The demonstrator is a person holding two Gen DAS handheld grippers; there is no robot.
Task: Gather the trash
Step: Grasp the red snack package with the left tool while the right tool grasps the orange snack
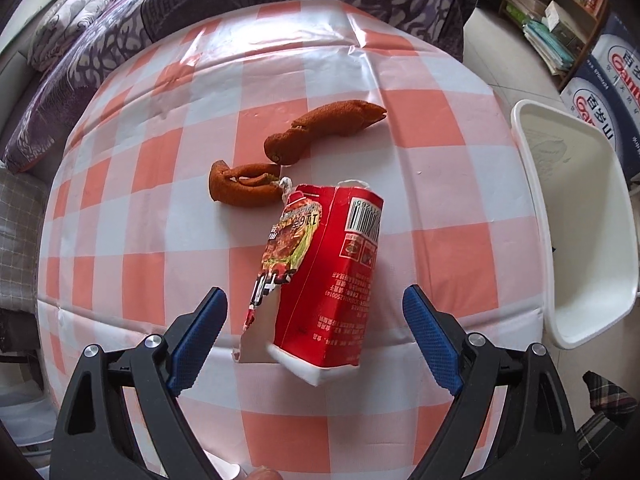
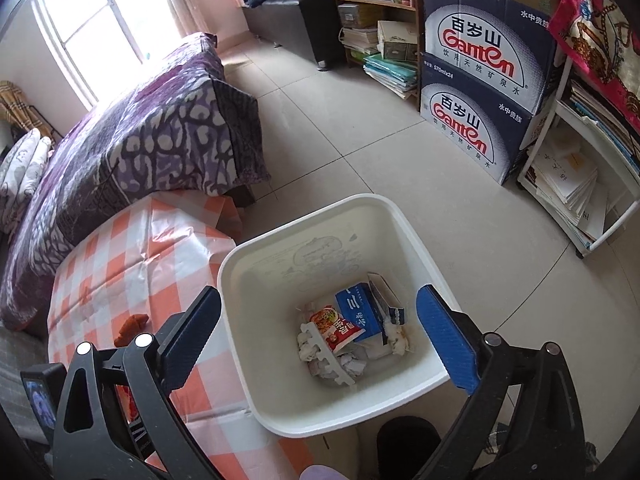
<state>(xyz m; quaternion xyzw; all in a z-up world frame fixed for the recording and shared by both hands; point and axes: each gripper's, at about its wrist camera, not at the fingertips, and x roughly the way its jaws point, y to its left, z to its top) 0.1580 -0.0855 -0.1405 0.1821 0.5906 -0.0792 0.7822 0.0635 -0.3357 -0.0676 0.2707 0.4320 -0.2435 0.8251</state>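
A torn red food carton [image 1: 324, 276] lies on the orange-and-white checked table [image 1: 160, 208]. My left gripper [image 1: 316, 320] is open, its blue pads either side of the carton's near end, not closed on it. Two brown peel pieces [image 1: 320, 130] [image 1: 244, 182] lie beyond the carton. My right gripper [image 2: 320, 328] is open and empty above the white bin [image 2: 256, 360], which holds a blue carton [image 2: 360, 312], a red wrapper [image 2: 336, 326] and crumpled paper. The bin also shows at the right of the left wrist view [image 1: 576, 216].
A purple-patterned bed [image 2: 140, 144] lies behind the table. Stacked Ganten water boxes [image 2: 480, 76] and bookshelves [image 2: 376, 8] stand across the tiled floor. A white rack with papers [image 2: 576, 184] is at the right.
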